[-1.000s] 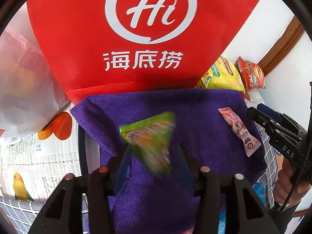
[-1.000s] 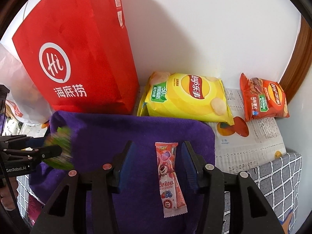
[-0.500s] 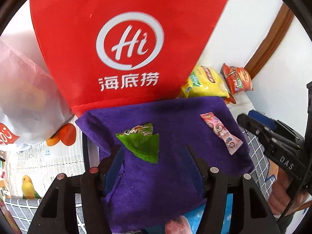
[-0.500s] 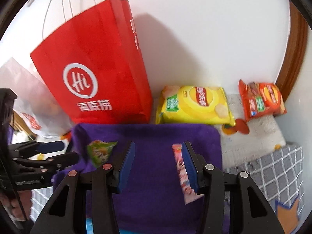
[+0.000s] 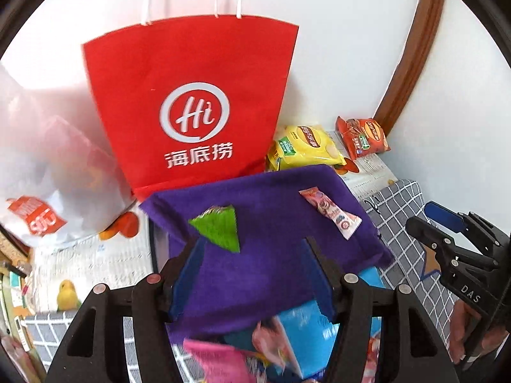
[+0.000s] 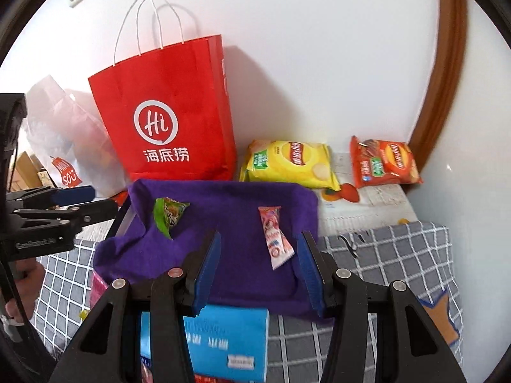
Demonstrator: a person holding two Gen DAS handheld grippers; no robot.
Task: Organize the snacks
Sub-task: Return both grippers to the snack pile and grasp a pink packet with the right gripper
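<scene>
Both claws are seen part-open with nothing between the pads. The left gripper (image 5: 252,274) fills the lower centre of its own view, and its jaws have just been opening; the green packet (image 5: 220,228) lies free on the purple cloth (image 5: 271,255), just above the left pad and touching neither. The right gripper (image 6: 258,269) is held at a moderate gap over the same cloth, with the pink stick (image 6: 274,236) above and right of centre between its pads — its long axis running from upper left to lower right of that frame.

The coming move is judged to turn on this: each snack lies nearer one claw, green to the left, pink to the right. If the stick is to be taken, a slight roll of the wrist would be wanted so that the pads close across its narrow width.

Only the left view shows the pink wrapper (image 5: 220,360) at bottom; the blue box (image 6: 204,341) is shown more plainly in the right view.
</scene>
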